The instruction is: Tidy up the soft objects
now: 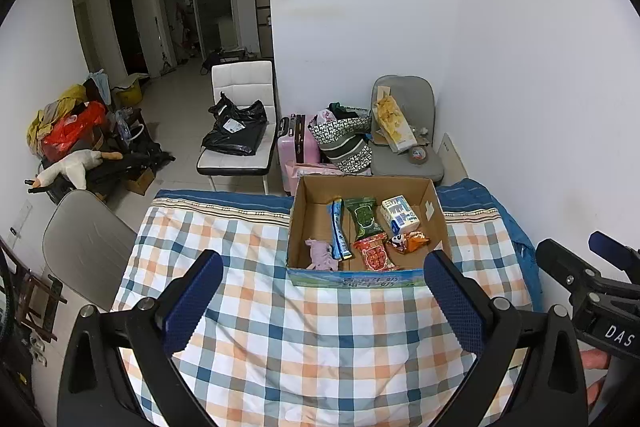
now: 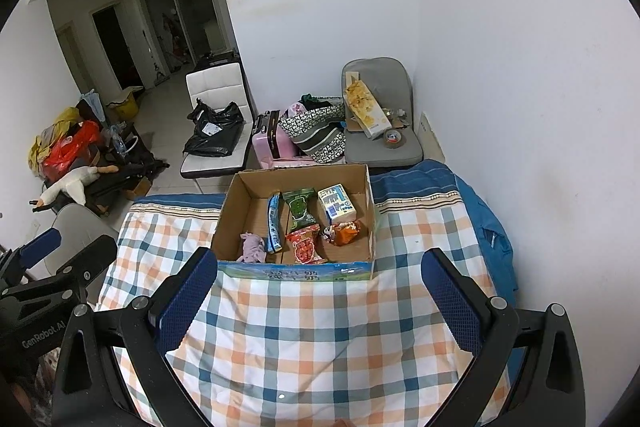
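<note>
White walls stand behind a bench covered with a checked cloth (image 1: 320, 339). On the cloth sits a cardboard box (image 1: 308, 223), open at the top, at the far end near the wall.

Soft packs lie flat on the box floor. A long blue pack (image 1: 338, 230) points from the near side to the far side. A green pack (image 1: 363, 217) lies the same way, with a red pack (image 1: 374, 253) just in front of it. A white and blue carton (image 1: 400, 215) sits at the far right, and an orange pack (image 1: 410, 242) lies in front of it. A small purple soft toy (image 1: 320, 254), maybe a plush animal, rests in the near left part.

The left hand-held gripper (image 1: 324, 303) is spread wide and holds nothing, hanging over the cloth just before the box. The right hand-held gripper (image 2: 318, 303) is spread wide too, with nothing between its fingers.

Only the left view shows a fingertip of the person at its right edge. Only the right view shows the words "GenRobot.AI" on the other tool.
</note>
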